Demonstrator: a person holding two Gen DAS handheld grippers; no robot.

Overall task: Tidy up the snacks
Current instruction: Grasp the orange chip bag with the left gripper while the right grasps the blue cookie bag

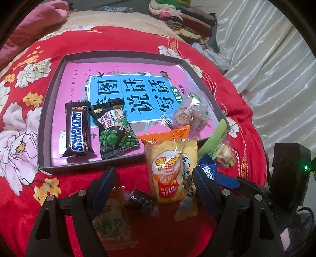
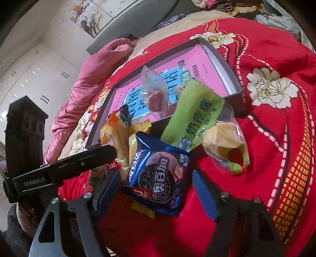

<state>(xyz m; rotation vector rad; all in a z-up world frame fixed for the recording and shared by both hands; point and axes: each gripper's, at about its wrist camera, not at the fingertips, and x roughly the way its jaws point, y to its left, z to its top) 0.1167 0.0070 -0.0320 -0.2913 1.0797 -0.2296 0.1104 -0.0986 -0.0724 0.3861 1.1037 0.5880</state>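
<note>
A shallow dark box (image 1: 51, 93) lined with a pink book holds a Snickers bar (image 1: 79, 131), a green pea pack (image 1: 116, 132) and a clear bag of biscuits (image 1: 187, 116). My left gripper (image 1: 153, 178) stands open over the blanket. A yellow rice cracker pack (image 1: 167, 168) lies beside its right finger, untouched by the left one. My right gripper (image 2: 156, 183) is open around a blue Oreo pack (image 2: 158, 176), which lies flat with a gap at the right pad. A green milk-date pack (image 2: 195, 116) leans on the box's near corner (image 2: 237, 94).
A small dark sweet (image 1: 140, 201) and a green flat packet (image 1: 112, 223) lie under the left gripper. The red flowered blanket (image 1: 23, 126) covers the bed. A pink jacket (image 2: 94, 69) lies beyond the box, folded clothes (image 1: 183, 17) farther back and white satin cloth (image 1: 266, 59) to the right.
</note>
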